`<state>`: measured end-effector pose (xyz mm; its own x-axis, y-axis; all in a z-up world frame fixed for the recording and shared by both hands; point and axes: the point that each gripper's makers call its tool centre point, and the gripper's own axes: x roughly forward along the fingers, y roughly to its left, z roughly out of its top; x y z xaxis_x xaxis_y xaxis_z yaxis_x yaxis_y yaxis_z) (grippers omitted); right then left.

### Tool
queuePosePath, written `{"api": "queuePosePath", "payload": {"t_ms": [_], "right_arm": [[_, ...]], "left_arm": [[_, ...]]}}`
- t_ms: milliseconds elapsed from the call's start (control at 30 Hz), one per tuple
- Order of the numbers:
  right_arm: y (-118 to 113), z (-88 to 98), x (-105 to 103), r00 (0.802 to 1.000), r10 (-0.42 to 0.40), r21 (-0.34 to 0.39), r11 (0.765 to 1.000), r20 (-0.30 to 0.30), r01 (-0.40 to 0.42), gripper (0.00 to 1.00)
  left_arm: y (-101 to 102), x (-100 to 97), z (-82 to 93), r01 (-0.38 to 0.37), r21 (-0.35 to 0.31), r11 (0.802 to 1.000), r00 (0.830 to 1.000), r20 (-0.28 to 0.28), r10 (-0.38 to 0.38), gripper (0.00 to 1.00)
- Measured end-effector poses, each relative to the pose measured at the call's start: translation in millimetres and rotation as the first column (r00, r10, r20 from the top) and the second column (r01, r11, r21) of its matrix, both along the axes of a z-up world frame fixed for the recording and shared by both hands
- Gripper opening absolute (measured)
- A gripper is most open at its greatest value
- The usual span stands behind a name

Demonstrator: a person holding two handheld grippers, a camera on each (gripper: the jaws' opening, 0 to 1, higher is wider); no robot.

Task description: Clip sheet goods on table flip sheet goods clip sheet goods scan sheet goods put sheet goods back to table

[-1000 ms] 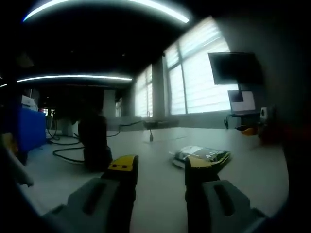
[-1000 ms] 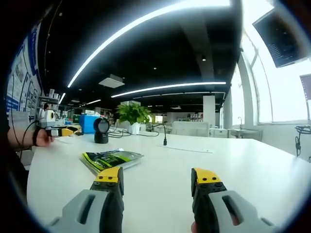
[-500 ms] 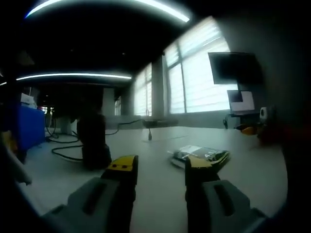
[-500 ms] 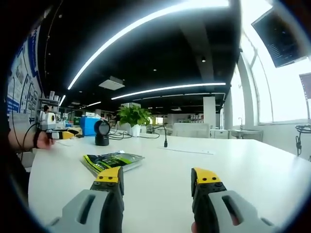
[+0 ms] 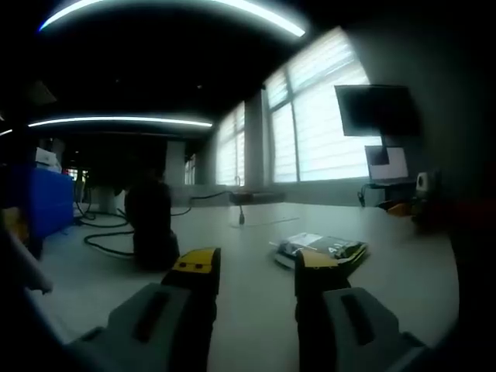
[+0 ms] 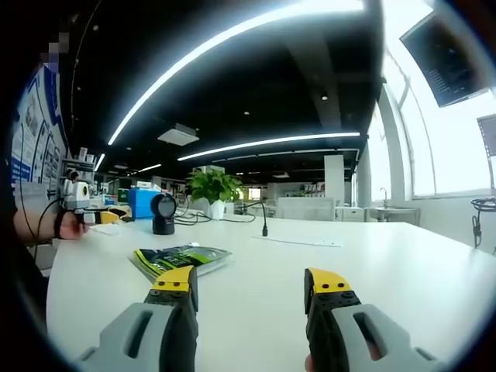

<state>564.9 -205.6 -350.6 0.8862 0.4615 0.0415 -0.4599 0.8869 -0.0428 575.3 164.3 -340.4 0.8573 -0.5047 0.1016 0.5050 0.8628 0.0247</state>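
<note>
A flat green and black packet [image 6: 180,257] lies on the white table [image 6: 387,271], ahead and left of my right gripper [image 6: 252,283], which is open with nothing between its jaws. In the left gripper view the same packet [image 5: 325,250] lies just beyond the right jaw of my left gripper [image 5: 256,265], also open and holding nothing. A black scanner on a stand [image 5: 153,232] is upright to the left of the left gripper, and it appears farther off as the scanner [image 6: 163,213] in the right gripper view. At the left edge, a hand holds the other gripper [image 6: 81,205].
Cables [image 5: 108,242] run across the table by the scanner. A small microphone stand [image 6: 263,225] and a potted plant [image 6: 211,190] stand at the far side. A wall monitor [image 5: 376,108] hangs by the windows, with small orange items [image 5: 397,208] below it.
Almost nothing; both views have shifted slightly, and the packet and scanner stay where they were. Both grippers remain open.
</note>
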Motion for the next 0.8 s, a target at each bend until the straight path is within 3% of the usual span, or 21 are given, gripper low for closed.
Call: {"api": "queuePosePath", "payload": {"t_ms": [433, 700, 800], "right_arm": [[-0.4, 0.4, -0.5, 1.0, -0.003, 0.002, 1.0, 0.003, 0.003, 0.5], [0.5, -0.4, -0.4, 1.0, -0.006, -0.008, 1.0, 0.004, 0.006, 0.48], [0.9, -0.8, -0.1, 1.0, -0.005, -0.009, 1.0, 0.002, 0.005, 0.48]], "left_arm": [[-0.8, 0.6, -2.7, -0.002, 0.009, 1.0, 1.0, -0.01, 0.002, 0.32], [-2.0, -1.0, 2.6, -0.002, 0.027, 1.0, 1.0, 0.024, 0.002, 0.32], [-2.6, -0.4, 0.8, 0.001, 0.017, 1.0, 1.0, 0.008, -0.001, 0.32]]}}
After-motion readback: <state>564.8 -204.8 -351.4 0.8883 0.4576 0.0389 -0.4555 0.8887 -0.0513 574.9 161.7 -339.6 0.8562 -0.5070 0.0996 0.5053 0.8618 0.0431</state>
